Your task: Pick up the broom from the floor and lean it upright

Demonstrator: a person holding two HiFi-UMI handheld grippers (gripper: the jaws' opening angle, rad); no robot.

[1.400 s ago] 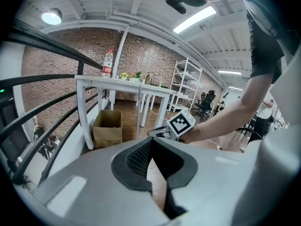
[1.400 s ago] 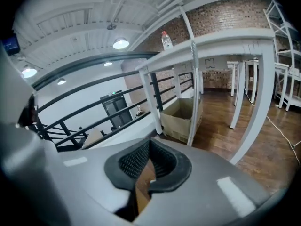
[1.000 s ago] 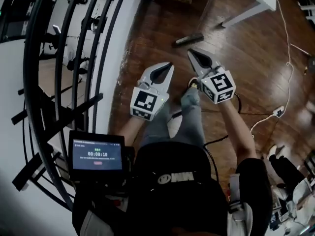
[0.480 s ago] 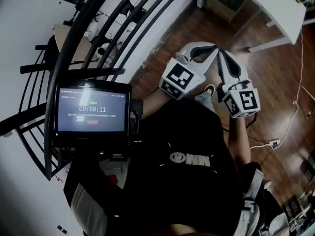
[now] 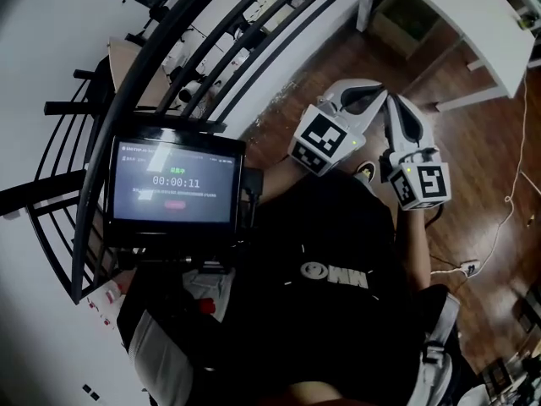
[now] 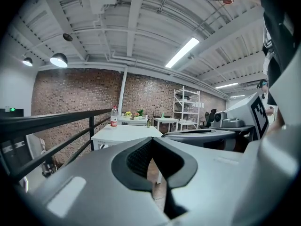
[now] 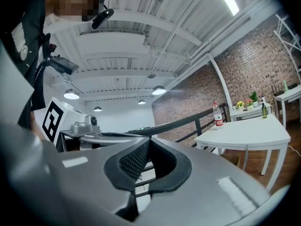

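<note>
No broom shows in any view at this moment. In the head view my left gripper (image 5: 382, 92) and my right gripper (image 5: 394, 101) are held up side by side in front of my chest, tips close together over the wooden floor (image 5: 473, 155). Both are shut with nothing between the jaws. The left gripper view shows its own jaws (image 6: 151, 141) meeting at the tip, pointing out across the room at a white table (image 6: 123, 132). The right gripper view shows the same closed tips (image 7: 149, 140), aimed about level toward the black railing (image 7: 188, 120).
A black metal railing (image 5: 169, 66) curves along my left. A white table (image 5: 473, 24) stands ahead on the right, with a bottle (image 7: 217, 115) on it. A white cable (image 5: 516, 184) and a power strip (image 5: 467, 268) lie on the floor. A small screen (image 5: 175, 190) hangs at my chest.
Both grippers have risen from low over the floor to chest height and stayed shut. The dark long object that lay on the floor ahead has left the head view.
</note>
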